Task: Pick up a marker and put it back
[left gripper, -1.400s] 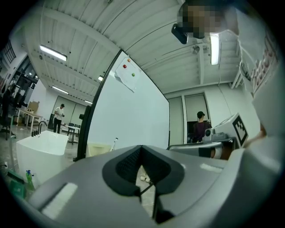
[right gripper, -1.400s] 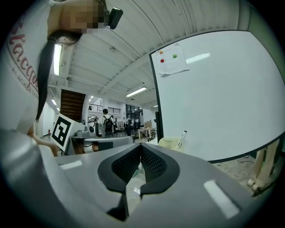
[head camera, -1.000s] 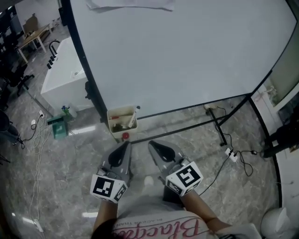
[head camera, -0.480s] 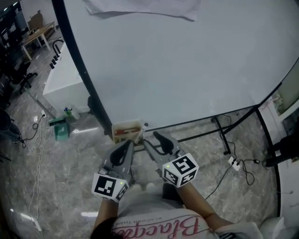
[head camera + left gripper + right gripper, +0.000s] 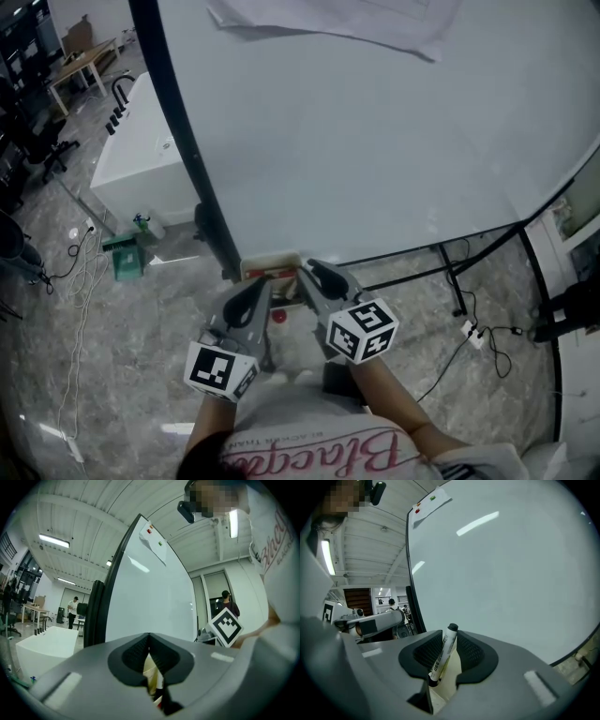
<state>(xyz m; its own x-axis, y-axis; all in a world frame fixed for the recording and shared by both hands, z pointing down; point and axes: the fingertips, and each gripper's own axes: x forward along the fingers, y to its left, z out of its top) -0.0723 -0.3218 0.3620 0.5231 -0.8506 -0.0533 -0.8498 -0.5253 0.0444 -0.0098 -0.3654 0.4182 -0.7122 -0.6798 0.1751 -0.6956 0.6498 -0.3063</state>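
A small beige tray box [image 5: 272,266] hangs at the whiteboard's [image 5: 375,141] lower left corner. In the right gripper view a white marker with a black cap [image 5: 443,653] stands tilted in that box [image 5: 450,681], between my right gripper's [image 5: 449,641] pads. The jaws are closing and the pads touch the marker. In the head view my right gripper [image 5: 312,272] reaches the box's right end. My left gripper [image 5: 261,286] hovers just below the box, shut and holding nothing [image 5: 149,639].
A sheet of paper [image 5: 356,19] is pinned at the board's top. The black stand legs [image 5: 450,272] and cables [image 5: 483,333] run over the marble floor on the right. A white counter [image 5: 141,169] and a green item [image 5: 127,258] are on the left.
Both grippers have moved up toward the tray box. The right gripper's jaws now reach the box, around the marker.
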